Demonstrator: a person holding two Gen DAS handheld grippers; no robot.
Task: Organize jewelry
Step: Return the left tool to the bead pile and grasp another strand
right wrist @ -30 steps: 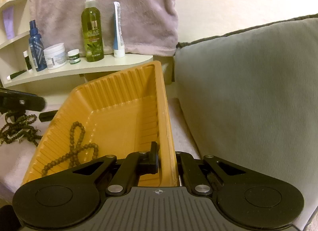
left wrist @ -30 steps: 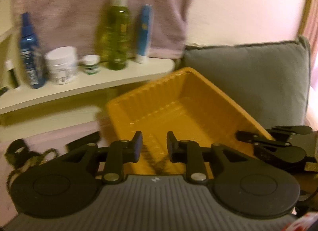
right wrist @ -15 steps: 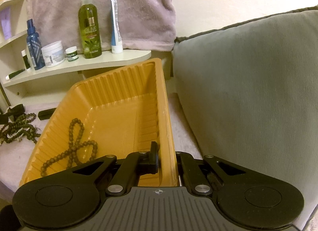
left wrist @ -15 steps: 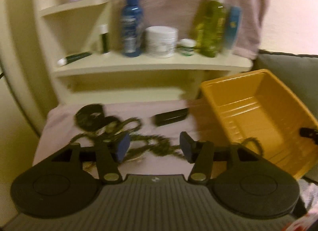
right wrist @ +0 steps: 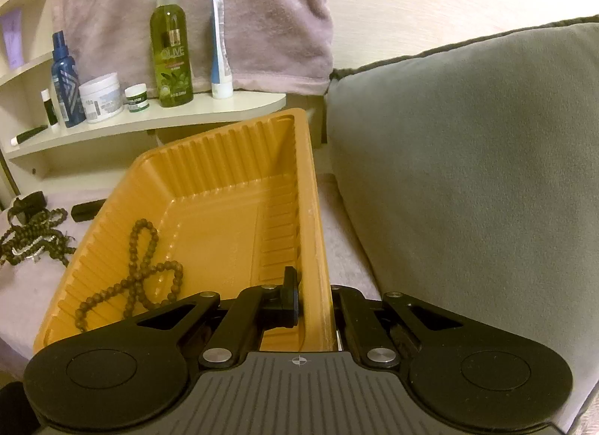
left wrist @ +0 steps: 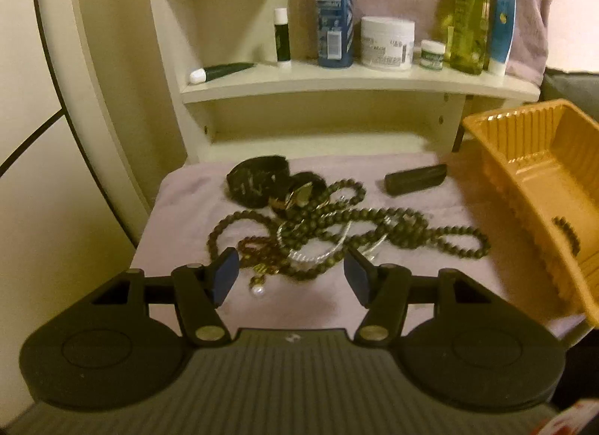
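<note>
A tangled pile of dark beaded necklaces [left wrist: 329, 232] with a silver chain and a pearl lies on the pale pink cloth, also seen at the left of the right wrist view [right wrist: 33, 236]. Two dark bracelets [left wrist: 258, 180] sit behind it. My left gripper [left wrist: 290, 275] is open, just in front of the pile, empty. An orange ribbed tray [right wrist: 224, 210] stands tilted to the right, also in the left wrist view [left wrist: 531, 172]. One bead necklace [right wrist: 138, 274] lies in it. My right gripper [right wrist: 312, 300] is shut on the tray's right wall.
A small black bar [left wrist: 415, 179] lies on the cloth near the tray. A cream shelf [left wrist: 337, 75] behind holds bottles, jars and tubes. A grey cushion [right wrist: 468, 172] stands right of the tray. A mauve towel [right wrist: 194, 4] hangs behind the shelf.
My left gripper has swung left from over the tray to the necklace pile and its jaws have opened wide. The right gripper still holds the tray wall.
</note>
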